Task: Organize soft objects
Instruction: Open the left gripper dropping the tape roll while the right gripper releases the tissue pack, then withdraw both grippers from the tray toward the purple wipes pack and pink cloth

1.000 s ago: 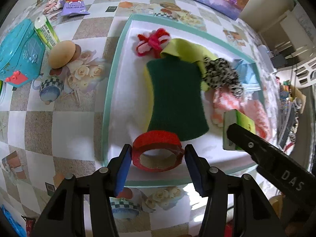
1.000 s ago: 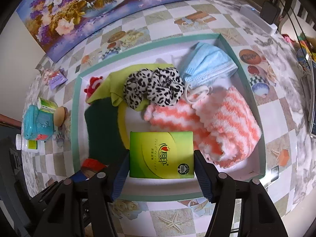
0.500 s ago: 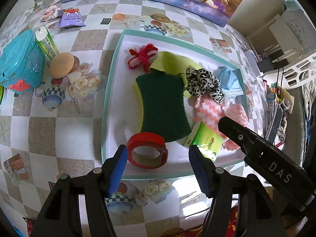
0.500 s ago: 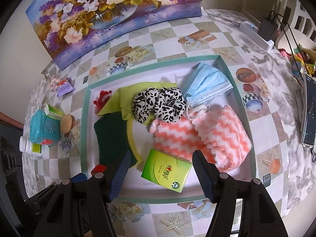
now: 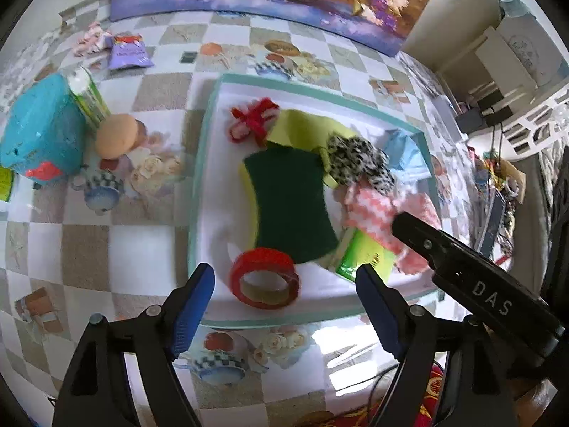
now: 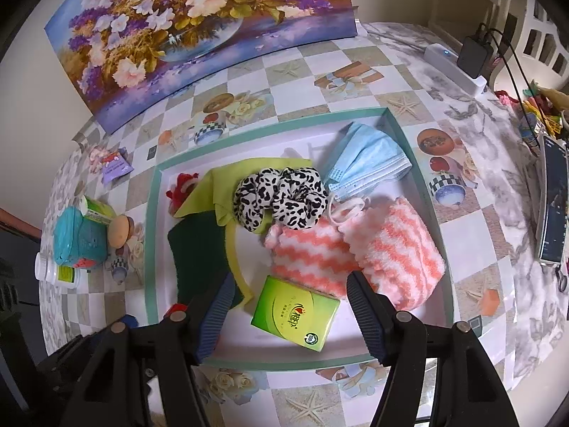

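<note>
A white tray with a teal rim (image 5: 204, 163) (image 6: 151, 235) holds a green sponge (image 5: 290, 206) (image 6: 199, 252), a red tape roll (image 5: 263, 277), a green tissue pack (image 6: 295, 313) (image 5: 366, 258), a leopard scrunchie (image 6: 281, 199), a blue face mask (image 6: 366, 163), pink striped socks (image 6: 355, 249), a yellow cloth (image 6: 249, 178) and a red yarn bow (image 5: 254, 121). My left gripper (image 5: 284, 302) is open above the tray's near edge, behind the tape roll. My right gripper (image 6: 288, 316) is open, above and apart from the tissue pack.
Left of the tray lie a teal box (image 5: 39, 138), a beige sponge puff (image 5: 115, 135), a green tube (image 5: 89, 96) and a purple sachet (image 5: 129, 53). A flower painting (image 6: 199, 32) leans at the back. A power strip (image 6: 455, 67) and phone (image 6: 553, 213) lie at the right.
Both grippers have opened and drawn back and up from the tray. The left let go of the red tape roll; the right let go of the tissue pack, which now lies tilted in the tray.
</note>
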{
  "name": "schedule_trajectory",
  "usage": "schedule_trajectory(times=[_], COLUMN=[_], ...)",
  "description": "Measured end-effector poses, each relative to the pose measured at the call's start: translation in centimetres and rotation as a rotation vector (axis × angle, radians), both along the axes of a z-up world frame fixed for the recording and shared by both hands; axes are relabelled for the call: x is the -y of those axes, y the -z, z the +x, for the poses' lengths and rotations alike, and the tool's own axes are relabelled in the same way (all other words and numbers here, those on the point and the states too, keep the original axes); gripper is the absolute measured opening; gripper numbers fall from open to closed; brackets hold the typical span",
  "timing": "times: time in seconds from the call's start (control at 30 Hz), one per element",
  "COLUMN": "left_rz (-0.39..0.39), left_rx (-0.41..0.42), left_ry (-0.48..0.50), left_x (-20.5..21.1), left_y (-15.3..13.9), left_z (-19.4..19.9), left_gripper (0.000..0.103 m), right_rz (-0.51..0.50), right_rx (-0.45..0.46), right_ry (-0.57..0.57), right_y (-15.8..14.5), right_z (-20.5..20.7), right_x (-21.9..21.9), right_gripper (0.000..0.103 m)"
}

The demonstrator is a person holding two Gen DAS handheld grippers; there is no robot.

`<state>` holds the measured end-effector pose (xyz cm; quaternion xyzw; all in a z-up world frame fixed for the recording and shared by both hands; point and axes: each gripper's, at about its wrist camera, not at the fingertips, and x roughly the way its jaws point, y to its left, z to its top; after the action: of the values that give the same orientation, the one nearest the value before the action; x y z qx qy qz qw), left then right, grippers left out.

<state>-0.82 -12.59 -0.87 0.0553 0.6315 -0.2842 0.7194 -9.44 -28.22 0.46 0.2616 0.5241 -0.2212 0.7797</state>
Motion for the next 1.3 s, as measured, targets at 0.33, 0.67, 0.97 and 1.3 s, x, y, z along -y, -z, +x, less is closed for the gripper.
schedule_trajectory(times=[0.33, 0.67, 0.97, 1.3], left_rz=[0.078, 0.076, 0.001, -0.100], left_rx=[0.103, 0.151, 0.193, 0.278], left_ry=[-0.122, -0.220, -0.315, -0.479], left_x=[-2.6, -5.0, -9.1, -16.7], left_y=[-0.3, -0.8, -2.9, -5.0], left_z=[2.3, 4.0, 6.1, 8.9], left_gripper=[0.089, 0.100, 0.100, 0.100], right_rz=[-0.018, -0.050, -0.057, -0.098], right_rx=[-0.015, -0.020, 0.085, 0.139], right_ry=[0.007, -0.032, -0.066, -0.146], right_y=[0.1, 0.2, -1.4, -2.3], right_z=[0.0, 0.8, 1.6, 4.3], right_x=[0.1, -0.9, -2.3, -5.9], right_gripper=[0.078, 0.103, 0.103, 0.103])
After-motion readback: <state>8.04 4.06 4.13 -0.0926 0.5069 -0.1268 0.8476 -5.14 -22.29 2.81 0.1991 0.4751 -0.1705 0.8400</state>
